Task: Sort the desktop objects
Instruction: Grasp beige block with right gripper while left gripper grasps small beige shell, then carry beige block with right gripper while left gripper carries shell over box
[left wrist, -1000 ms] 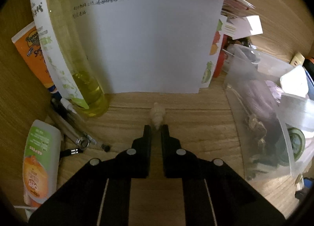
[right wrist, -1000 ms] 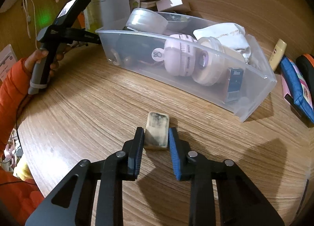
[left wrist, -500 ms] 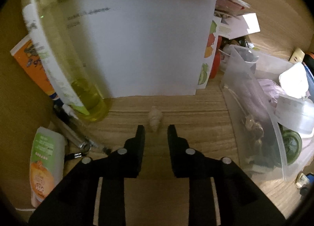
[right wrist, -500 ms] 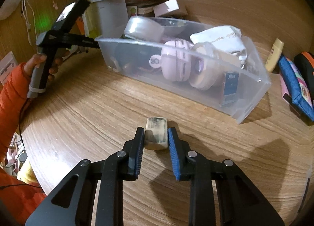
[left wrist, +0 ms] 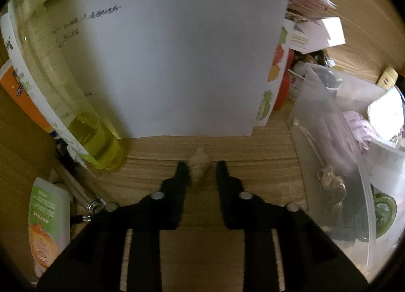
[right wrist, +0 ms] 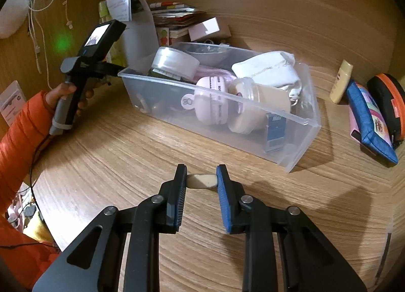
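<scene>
Wood-grain counter [right wrist: 106, 165], crowded along back edge. Clear plastic storage bin [right wrist: 298, 140] lies across middle, packed with jars and cloth, little room left. Right hand-held gripper [right wrist: 201, 176] narrow, pads clamped on small cream rectangular eraser [right wrist: 202, 181], just short of bin's front wall. Best: lift clear of rim, release over gap, not on jars. Left hand-held gripper [left wrist: 200, 169], jaws just closing, straddles tiny pale crumpled scrap [left wrist: 198, 165] before upright white paper sheet [left wrist: 164, 64]; only one pad looks near touching. Centre scrap, squeeze gently.
</scene>
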A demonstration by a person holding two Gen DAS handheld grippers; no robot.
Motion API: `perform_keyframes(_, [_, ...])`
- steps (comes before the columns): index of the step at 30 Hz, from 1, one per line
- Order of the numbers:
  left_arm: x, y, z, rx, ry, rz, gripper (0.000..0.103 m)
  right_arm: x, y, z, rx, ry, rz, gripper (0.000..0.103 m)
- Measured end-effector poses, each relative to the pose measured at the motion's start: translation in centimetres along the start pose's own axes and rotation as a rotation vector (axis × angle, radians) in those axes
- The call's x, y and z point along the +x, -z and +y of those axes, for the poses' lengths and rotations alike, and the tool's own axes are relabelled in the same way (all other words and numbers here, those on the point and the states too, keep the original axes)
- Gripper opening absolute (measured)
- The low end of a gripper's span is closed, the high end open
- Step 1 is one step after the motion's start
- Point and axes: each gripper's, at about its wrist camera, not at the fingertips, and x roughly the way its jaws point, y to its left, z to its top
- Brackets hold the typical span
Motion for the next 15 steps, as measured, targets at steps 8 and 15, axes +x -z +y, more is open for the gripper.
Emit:
perform_keyframes(8, [-2.3,1.3,-0.2,-0.005,0.031,-0.018,0.014,-1.6,-1.3,-0.2,0.010,0.015,-0.059,0.022])
perform_keyframes(15, [-6.7,2.6,-0.3,-0.014,0.071,-0.088,0.014,-3.2,-2.8,0.0,0.000,0.033,-0.125,0.022])
